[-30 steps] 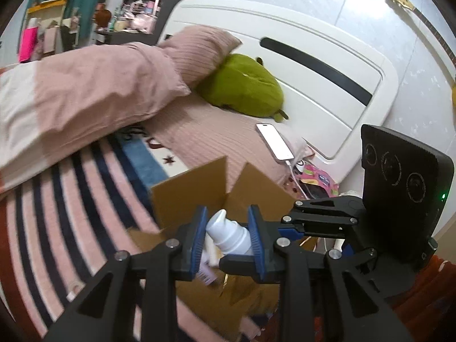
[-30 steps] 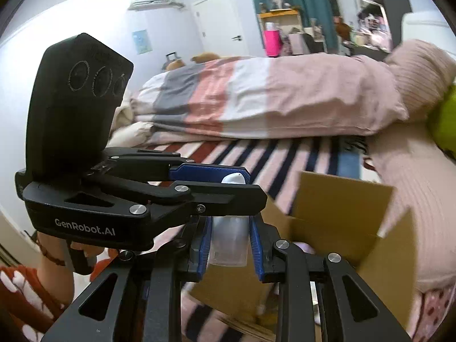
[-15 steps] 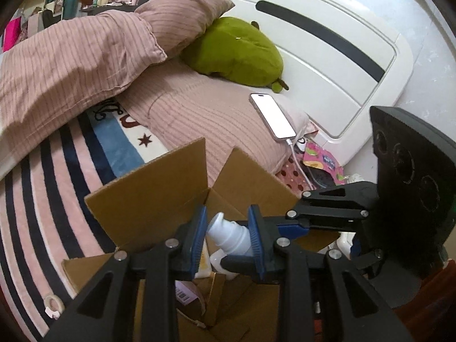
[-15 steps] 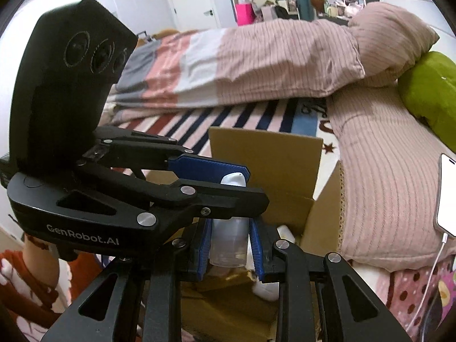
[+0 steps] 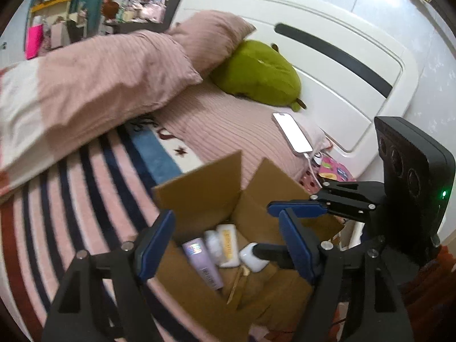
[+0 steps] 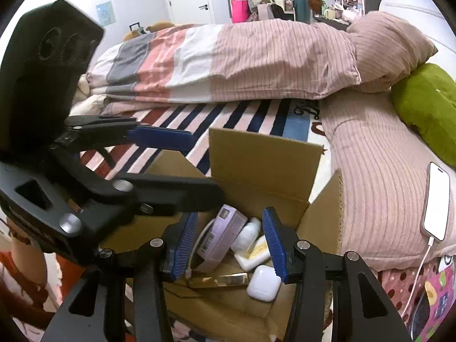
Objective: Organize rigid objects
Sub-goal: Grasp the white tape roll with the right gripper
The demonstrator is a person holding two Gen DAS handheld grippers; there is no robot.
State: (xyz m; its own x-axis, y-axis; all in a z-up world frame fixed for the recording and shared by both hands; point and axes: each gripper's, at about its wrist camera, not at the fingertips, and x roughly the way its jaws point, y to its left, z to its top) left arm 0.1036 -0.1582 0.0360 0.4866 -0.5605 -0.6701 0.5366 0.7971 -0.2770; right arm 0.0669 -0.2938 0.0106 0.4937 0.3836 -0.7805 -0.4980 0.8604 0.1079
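Green plush (image 5: 258, 75) against pink pillow (image 5: 211, 40); phone (image 5: 292, 132) on bed, charging.

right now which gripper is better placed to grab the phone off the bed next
Right. Both grippers hang open and empty over the cardboard box, but the phone lies on the right gripper side; the left gripper sits further over.

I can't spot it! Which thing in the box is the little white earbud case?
Find the open cardboard box on the striped bed. The white earbud case lies at its near edge, beside the gold bar. It alone is a smooth, rounded white pebble with no label.
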